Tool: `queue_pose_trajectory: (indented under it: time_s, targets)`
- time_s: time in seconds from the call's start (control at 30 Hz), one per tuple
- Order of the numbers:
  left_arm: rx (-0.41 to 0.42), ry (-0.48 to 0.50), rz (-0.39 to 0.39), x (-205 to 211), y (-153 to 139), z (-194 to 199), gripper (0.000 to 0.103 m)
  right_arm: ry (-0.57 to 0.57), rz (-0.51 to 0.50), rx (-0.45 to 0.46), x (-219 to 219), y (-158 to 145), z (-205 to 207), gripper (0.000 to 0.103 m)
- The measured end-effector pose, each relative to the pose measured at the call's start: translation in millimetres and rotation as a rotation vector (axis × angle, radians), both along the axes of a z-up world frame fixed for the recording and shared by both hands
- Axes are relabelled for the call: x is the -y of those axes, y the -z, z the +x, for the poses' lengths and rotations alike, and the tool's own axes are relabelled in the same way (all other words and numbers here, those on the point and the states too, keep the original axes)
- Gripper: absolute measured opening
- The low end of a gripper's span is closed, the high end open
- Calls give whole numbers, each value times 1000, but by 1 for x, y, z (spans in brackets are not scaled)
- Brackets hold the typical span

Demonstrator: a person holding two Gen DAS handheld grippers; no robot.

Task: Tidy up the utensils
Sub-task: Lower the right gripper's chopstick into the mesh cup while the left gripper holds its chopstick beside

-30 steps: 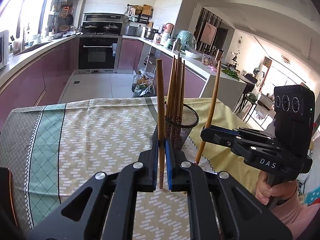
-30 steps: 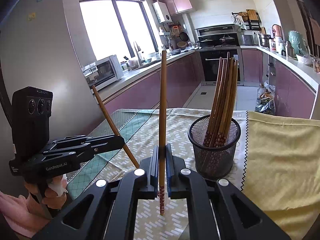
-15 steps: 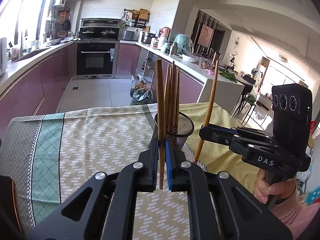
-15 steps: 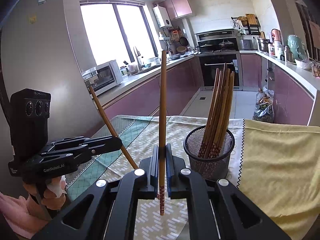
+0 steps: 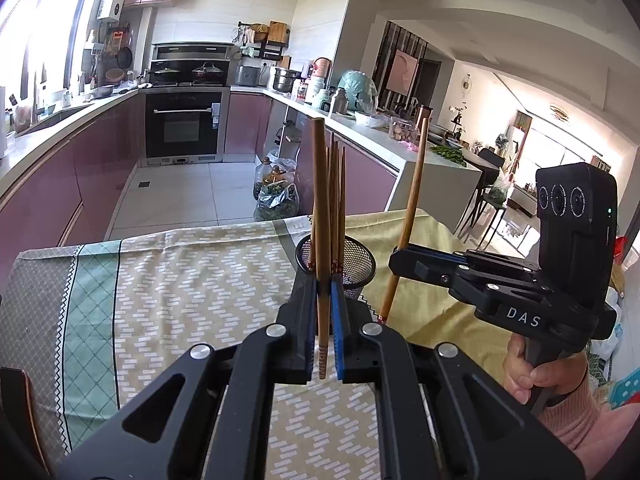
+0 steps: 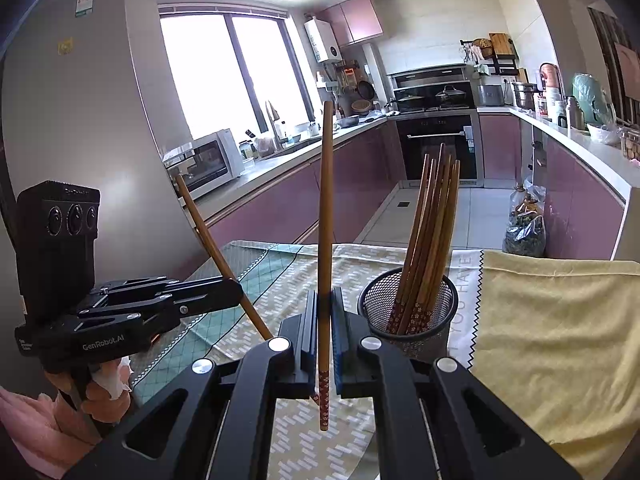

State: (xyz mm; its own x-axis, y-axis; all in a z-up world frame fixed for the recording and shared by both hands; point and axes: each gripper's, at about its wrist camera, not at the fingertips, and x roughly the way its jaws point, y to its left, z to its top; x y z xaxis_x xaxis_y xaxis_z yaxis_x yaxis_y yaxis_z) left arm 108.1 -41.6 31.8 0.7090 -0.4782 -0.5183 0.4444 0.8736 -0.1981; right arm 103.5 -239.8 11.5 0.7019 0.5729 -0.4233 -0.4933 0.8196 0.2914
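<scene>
My left gripper (image 5: pixel 325 312) is shut on a wooden chopstick (image 5: pixel 320 216) held upright, above the table and just in front of the black mesh holder (image 5: pixel 356 260) with several chopsticks in it. My right gripper (image 6: pixel 325 320) is shut on another upright chopstick (image 6: pixel 326 216), left of the same holder (image 6: pixel 408 312). The right gripper also shows in the left wrist view (image 5: pixel 400 258) with its chopstick (image 5: pixel 412 200). The left gripper shows in the right wrist view (image 6: pixel 236 294) with its tilted chopstick (image 6: pixel 208 236).
The table carries a patterned cloth (image 5: pixel 180 280) and a yellow cloth (image 6: pixel 560 340) on the right. Kitchen counters (image 5: pixel 44 132) and an oven (image 5: pixel 184 124) lie behind. The table's far edge is just past the holder.
Both grippers have risen and pulled back from the holder, which now sits lower and smaller in both views. Each still holds its chopstick.
</scene>
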Motion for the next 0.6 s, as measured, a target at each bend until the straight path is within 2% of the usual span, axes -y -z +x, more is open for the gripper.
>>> queue_pose_trajectory:
  time_s: [0.6]
  targets:
    - [29,19,6,5,-12,1,8,8,5,18,7,-12,6,5]
